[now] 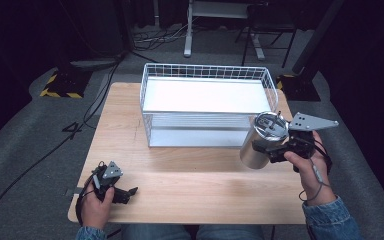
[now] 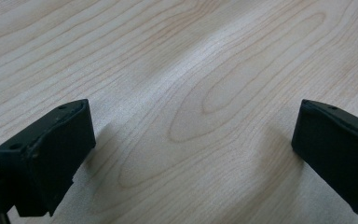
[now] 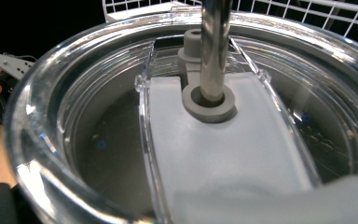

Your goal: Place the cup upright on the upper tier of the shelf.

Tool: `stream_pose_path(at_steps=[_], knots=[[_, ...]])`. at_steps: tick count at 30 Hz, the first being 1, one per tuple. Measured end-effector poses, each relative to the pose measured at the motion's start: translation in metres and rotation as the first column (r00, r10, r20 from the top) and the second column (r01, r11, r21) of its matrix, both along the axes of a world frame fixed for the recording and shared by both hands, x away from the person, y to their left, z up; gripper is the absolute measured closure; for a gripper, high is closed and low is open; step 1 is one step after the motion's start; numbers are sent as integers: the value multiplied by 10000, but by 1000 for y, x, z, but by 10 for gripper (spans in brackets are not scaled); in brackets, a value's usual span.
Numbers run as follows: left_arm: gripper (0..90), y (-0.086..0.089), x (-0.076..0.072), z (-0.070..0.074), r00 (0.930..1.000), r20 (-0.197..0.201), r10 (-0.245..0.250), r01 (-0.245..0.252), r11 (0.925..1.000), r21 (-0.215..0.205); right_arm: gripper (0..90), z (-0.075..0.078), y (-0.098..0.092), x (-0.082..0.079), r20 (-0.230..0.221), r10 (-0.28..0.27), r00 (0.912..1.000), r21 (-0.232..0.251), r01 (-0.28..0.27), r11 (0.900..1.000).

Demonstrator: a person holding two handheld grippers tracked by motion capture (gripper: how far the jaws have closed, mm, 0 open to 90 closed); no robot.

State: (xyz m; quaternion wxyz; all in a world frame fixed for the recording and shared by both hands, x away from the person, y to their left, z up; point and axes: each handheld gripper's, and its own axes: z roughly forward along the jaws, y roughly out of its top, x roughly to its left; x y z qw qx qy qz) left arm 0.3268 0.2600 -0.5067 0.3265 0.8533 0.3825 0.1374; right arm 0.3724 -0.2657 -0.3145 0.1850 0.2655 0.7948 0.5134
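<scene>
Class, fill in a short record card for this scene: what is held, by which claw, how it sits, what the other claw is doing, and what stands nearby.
held: steel tumbler with clear lid and straw
holder: right claw, shut on its upper part
pose: tilted, off the table
place: by the basket's front right corner
left claw: open, empty, low over the wood near the front left edge
nearby: white wire basket

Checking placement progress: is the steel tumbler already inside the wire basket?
No: in the high view the steel tumbler hangs tilted in the right gripper, outside the wire basket, near its front right corner.
</scene>
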Motion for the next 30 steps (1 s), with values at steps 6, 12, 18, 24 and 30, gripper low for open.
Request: stream_pose_path(at_steps=[6, 12, 18, 24, 30], knots=[[0, 0, 0, 0, 10000, -18, -13, 13, 10000, 7, 38, 14, -2, 3, 116, -86, 9999, -19, 86, 10000], [0, 0, 0, 0, 10000, -30, -17, 17, 10000, 7, 38, 27, -1, 8, 169, -160, 9997, -59, 161, 9999], [0, 0, 0, 0, 10000, -10, -25, 25, 10000, -8, 38, 51, 4, 18, 394, -196, 9990, -82, 199, 9998], [0, 0, 0, 0, 10000, -9, -23, 23, 10000, -4, 38, 66, 10, 28, 487, -97, 9988, -24, 98, 9999], [0, 0, 0, 0, 10000, -2, -22, 22, 10000, -13, 38, 80, 20, 40, 585, -79, 9983, 44, 77, 10000]])
